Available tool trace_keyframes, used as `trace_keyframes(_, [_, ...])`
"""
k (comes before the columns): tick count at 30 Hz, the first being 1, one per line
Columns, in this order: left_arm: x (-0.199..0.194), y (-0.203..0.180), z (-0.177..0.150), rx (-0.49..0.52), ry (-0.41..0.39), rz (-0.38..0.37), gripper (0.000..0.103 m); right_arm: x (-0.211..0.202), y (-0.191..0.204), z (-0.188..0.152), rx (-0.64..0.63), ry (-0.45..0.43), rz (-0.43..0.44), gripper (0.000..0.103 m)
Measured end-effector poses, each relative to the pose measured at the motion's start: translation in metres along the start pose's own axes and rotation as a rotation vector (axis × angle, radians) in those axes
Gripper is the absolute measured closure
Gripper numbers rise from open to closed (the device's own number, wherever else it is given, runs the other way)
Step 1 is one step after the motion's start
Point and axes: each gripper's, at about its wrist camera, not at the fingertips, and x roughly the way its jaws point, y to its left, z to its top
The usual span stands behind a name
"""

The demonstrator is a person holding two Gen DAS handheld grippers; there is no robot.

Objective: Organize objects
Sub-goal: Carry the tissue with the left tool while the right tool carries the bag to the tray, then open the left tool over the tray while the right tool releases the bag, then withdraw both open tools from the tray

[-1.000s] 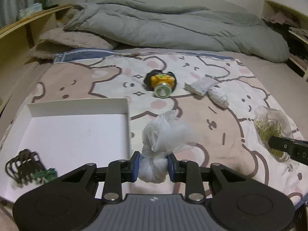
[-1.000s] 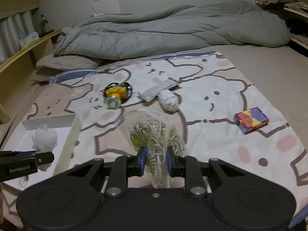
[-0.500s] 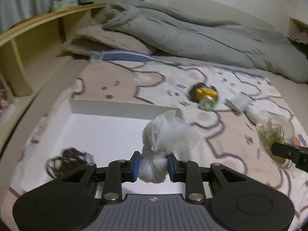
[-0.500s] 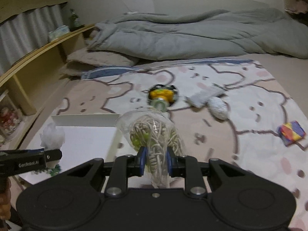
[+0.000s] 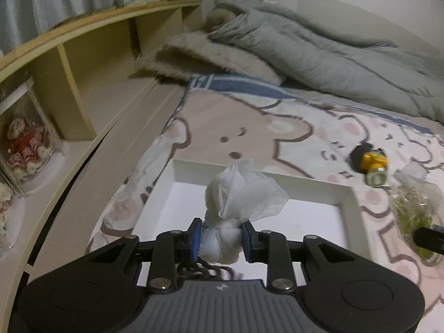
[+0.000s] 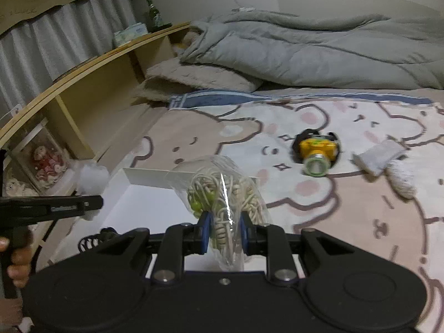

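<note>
The left gripper (image 5: 221,237) has its jaws clamped on a white mesh bundle (image 5: 236,199) above the white tray (image 5: 351,208); the right gripper (image 6: 224,231) pinches a clear bag of cord (image 6: 222,194) over the tray's edge.

One white tray (image 5: 349,194), one white mesh bundle (image 5: 238,194), one clear bag of cord (image 6: 224,194). On the bed: one yellow headlamp (image 6: 316,147), one grey packet (image 6: 377,158), one white roll (image 6: 402,177). One green bottle (image 6: 152,14) on the shelf.
</note>
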Motion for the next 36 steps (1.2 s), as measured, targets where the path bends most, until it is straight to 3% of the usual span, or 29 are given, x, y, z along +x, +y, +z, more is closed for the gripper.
trace_keyframes(8, [0.051, 0.034, 0.003, -0.042, 0.090, 0.061, 0.072, 0.035, 0.025, 0.006, 0.008, 0.051, 0.044, 0.080])
trace_keyframes(14, [0.071, 0.047, 0.004, -0.049, 0.114, 0.080, 0.072, 0.060, 0.044, 0.009, -0.008, 0.089, 0.061, 0.080])
trace_keyframes(19, [0.073, 0.053, 0.001, -0.053, 0.118, 0.083, 0.059, 0.075, 0.058, 0.013, -0.028, 0.096, 0.072, 0.080])
trace_keyframes(28, [0.059, 0.055, -0.009, -0.037, 0.124, 0.054, 0.059, 0.102, 0.081, 0.022, -0.065, 0.101, 0.117, 0.080])
trace_keyframes(29, [0.058, 0.055, -0.009, -0.035, 0.125, 0.057, 0.059, 0.105, 0.084, 0.023, -0.074, 0.100, 0.146, 0.076])
trace_keyframes(31, [0.055, 0.057, -0.009, -0.032, 0.127, 0.068, 0.059, 0.114, 0.089, 0.022, -0.087, 0.107, 0.180, 0.057])
trace_keyframes(32, [0.053, 0.058, -0.008, -0.031, 0.129, 0.071, 0.059, 0.117, 0.091, 0.021, -0.084, 0.104, 0.157, 0.032])
trace_keyframes(34, [0.051, 0.059, -0.008, -0.029, 0.127, 0.068, 0.059, 0.117, 0.092, 0.016, -0.088, 0.091, 0.098, 0.030])
trace_keyframes(36, [0.048, 0.058, -0.008, -0.025, 0.126, 0.064, 0.058, 0.116, 0.089, 0.011, -0.100, 0.113, 0.115, 0.033])
